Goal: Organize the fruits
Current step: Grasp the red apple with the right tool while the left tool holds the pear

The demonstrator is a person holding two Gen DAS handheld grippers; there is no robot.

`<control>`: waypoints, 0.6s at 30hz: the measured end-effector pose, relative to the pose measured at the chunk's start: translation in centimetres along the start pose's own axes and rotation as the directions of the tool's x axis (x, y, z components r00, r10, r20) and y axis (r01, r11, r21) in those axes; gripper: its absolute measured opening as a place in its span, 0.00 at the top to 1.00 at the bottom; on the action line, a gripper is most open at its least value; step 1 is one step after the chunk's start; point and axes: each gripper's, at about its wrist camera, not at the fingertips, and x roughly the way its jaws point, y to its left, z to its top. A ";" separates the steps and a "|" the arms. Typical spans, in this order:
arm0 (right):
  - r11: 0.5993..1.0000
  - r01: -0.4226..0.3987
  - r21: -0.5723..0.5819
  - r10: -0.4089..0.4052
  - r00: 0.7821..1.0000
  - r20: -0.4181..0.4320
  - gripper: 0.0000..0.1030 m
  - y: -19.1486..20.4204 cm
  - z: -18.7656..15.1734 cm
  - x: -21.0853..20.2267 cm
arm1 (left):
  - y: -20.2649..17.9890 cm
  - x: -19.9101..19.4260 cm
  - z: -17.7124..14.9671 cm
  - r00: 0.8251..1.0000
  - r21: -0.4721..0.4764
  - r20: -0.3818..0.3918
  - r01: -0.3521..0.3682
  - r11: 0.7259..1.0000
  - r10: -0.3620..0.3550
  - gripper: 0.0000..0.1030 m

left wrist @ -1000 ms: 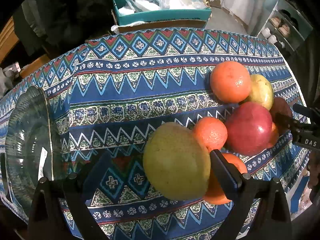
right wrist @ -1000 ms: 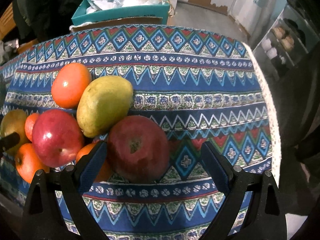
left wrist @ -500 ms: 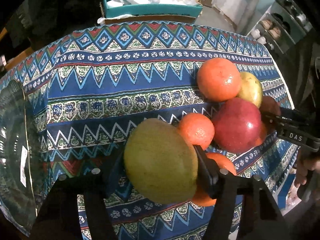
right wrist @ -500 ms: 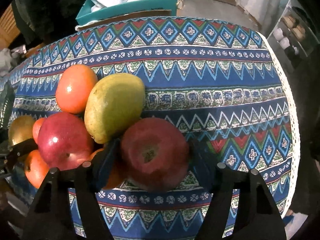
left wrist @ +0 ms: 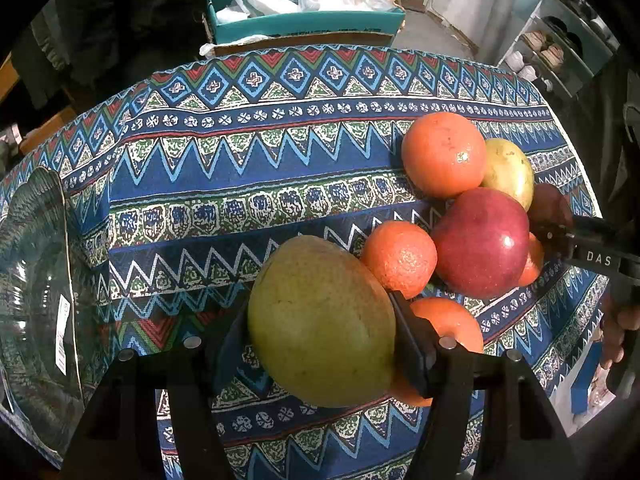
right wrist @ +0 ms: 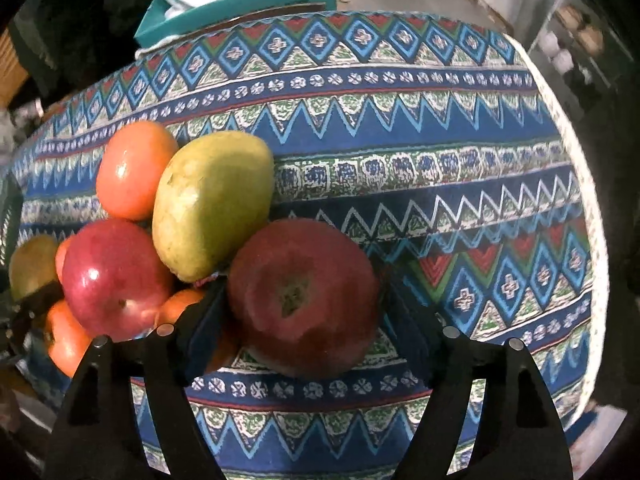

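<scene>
In the left wrist view my left gripper [left wrist: 320, 332] is shut on a large yellow-green mango [left wrist: 320, 320], held just above the patterned cloth. Beside it lie a small orange [left wrist: 398, 258], a red apple [left wrist: 482, 242], a big orange [left wrist: 442, 154], a second mango [left wrist: 510, 172] and another orange [left wrist: 452, 320]. In the right wrist view my right gripper [right wrist: 302, 320] is shut on a dark red apple [right wrist: 302, 296] at the right of the pile, next to the second mango [right wrist: 212, 204], the red apple [right wrist: 114, 276] and the big orange [right wrist: 134, 168].
A clear glass bowl [left wrist: 36, 300] stands at the table's left edge. A teal box [left wrist: 308, 20] with plastic bags sits beyond the far edge. The right gripper's body [left wrist: 596, 248] reaches in from the right. The table's right edge [right wrist: 592, 216] is close.
Both grippers have closed: the left on the mango, the right on the dark red apple. Both fruits now sit nearer the cameras.
</scene>
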 end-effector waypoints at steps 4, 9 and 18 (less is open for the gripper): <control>0.998 0.040 -0.039 -0.039 0.999 0.019 0.30 0.4 0.0 -0.4 | 0.2 -0.2 -0.2 1.000 -0.004 0.004 -0.007 1.000 0.007 0.34; 0.990 0.115 -0.078 -0.110 0.992 0.067 0.30 1.2 -0.3 -1.2 | 0.5 -0.7 -0.6 1.000 -0.009 0.016 -0.023 1.000 0.023 0.34; 0.972 0.206 -0.111 -0.183 0.966 0.185 0.30 2.6 -0.2 -4.1 | 0.5 -3.1 -0.6 0.995 -0.009 0.081 -0.056 0.998 0.056 0.34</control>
